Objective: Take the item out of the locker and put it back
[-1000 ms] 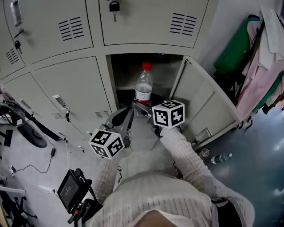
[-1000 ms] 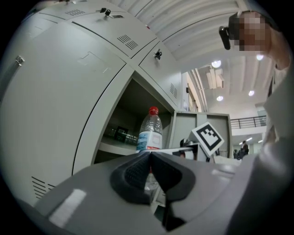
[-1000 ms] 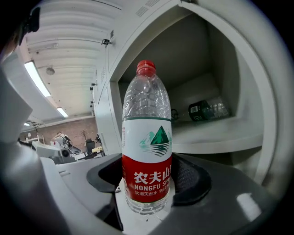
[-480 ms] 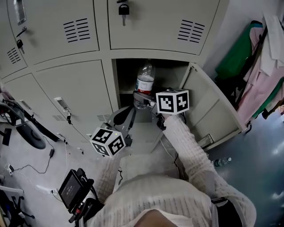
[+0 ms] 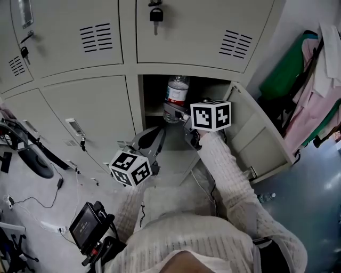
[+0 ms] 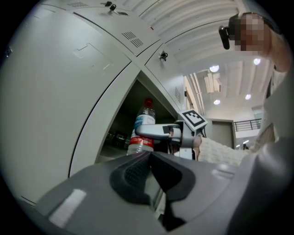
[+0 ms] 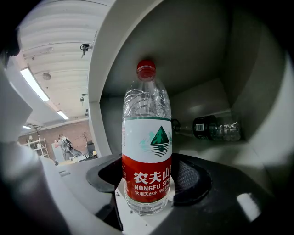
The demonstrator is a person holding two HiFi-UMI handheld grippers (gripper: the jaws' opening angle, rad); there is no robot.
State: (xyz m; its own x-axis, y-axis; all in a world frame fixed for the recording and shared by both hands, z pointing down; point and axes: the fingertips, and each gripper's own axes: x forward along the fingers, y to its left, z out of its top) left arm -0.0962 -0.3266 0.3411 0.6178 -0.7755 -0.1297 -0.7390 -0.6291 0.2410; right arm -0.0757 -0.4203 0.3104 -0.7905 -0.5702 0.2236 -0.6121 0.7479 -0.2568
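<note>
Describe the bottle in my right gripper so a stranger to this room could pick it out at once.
On the wall of grey lockers, find the one compartment with its door open. At its mouth a clear water bottle stands upright in the right gripper's jaws. Its red cap and white-and-red label with a green mountain set it apart from the dark-labelled bottle lying on its side behind.

A black padlock [image 5: 156, 14] hangs on a closed door [image 5: 202, 32]. At the right, a green garment [image 5: 290, 64] and pink clothes [image 5: 314, 106] hang together. A black screened device [image 5: 85, 228] sits beside loose cables [image 5: 58, 184]. A dark-labelled bottle [image 7: 216, 128] lies on its side.
</note>
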